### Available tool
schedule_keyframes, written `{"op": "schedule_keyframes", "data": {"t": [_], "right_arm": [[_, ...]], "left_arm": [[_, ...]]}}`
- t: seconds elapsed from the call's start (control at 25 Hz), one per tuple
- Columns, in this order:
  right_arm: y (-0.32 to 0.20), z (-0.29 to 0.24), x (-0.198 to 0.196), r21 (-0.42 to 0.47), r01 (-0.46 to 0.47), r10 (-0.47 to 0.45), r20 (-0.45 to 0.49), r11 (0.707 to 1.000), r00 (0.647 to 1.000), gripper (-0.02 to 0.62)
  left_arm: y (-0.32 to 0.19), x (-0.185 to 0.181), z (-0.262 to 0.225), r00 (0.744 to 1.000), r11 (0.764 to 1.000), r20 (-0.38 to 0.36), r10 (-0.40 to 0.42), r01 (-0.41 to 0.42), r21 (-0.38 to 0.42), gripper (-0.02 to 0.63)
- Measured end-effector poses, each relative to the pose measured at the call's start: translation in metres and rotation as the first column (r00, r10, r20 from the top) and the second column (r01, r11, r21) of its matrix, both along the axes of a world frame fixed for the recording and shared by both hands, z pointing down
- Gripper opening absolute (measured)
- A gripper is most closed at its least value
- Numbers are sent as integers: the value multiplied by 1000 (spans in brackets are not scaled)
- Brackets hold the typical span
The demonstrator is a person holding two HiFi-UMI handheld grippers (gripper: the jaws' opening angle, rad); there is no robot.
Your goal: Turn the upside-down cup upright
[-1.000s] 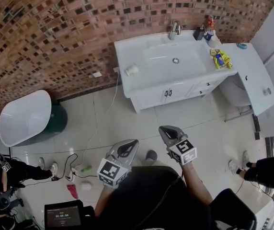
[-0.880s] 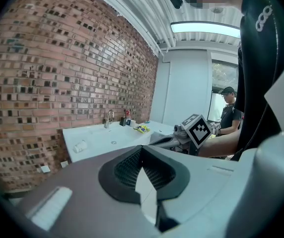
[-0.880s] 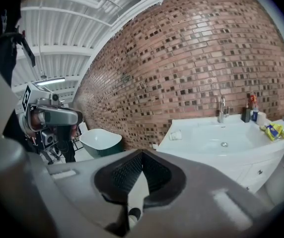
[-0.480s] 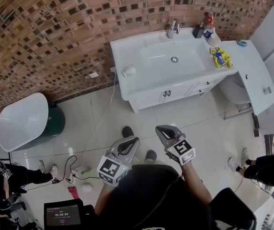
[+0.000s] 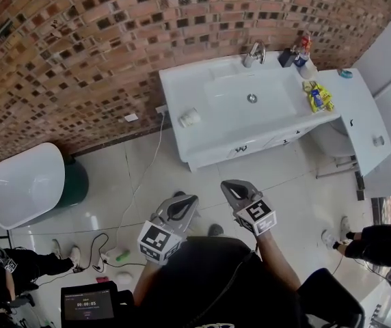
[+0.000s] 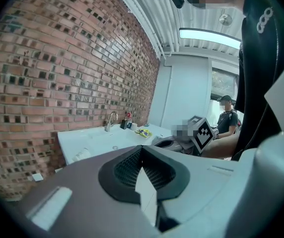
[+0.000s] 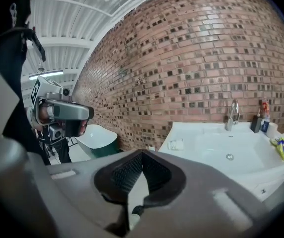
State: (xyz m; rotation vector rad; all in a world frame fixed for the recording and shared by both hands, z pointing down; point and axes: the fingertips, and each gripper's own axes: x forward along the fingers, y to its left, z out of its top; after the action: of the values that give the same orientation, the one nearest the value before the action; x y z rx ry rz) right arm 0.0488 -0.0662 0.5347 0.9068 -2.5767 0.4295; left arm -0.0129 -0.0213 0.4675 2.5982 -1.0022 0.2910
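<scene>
ahead, cup [image 5: 189, 117] on white vanity [image 5: 176, 86], brick wall [image 5: 79, 46]

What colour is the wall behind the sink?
The brick wall is reddish-brown with dark patches; the head view shows it best.

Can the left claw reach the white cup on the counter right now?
Probably not yet. The left claw is shut and out over the floor, well short of the cup on the counter. Nothing stands between them, so stepping closer should do.
</scene>
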Motion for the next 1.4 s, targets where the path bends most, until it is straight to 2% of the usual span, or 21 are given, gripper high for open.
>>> {"op": "schedule_keyframes", "data": {"t": [0.24, 0.6, 0.84, 1.08, 1.28, 1.4], "right_arm": [[-52, -8, -50, 15, -22, 22, -30, 1000, 999, -11], [-96, -3, -109, 1, -32, 32, -83, 999, 996, -11], [-104, 8, -123, -43, -63, 57, -136, 997, 989, -11], [-137, 22, -121, -43, -130, 119, -190, 991, 974, -11], [-170, 46, -120, -57, -155, 141, -193, 986, 971, -11], [-191, 57, -127, -86, -139, 123, -176, 987, 977, -11]], "left_arm": [[-48, -45, -7, 1000, 1000, -26, 5, -5, 8, 15], [-100, -101, 1, 998, 999, -48, 34, -33, 12, 15], [-125, -128, -1, 997, 999, -64, 42, -41, 25, 15], [-147, -137, 4, 998, 999, -57, 29, -27, 23, 15], [-158, -143, 7, 999, 1000, -37, -18, 19, 19, 15], [-164, -142, 9, 999, 999, -19, -47, 47, 17, 15]]}}
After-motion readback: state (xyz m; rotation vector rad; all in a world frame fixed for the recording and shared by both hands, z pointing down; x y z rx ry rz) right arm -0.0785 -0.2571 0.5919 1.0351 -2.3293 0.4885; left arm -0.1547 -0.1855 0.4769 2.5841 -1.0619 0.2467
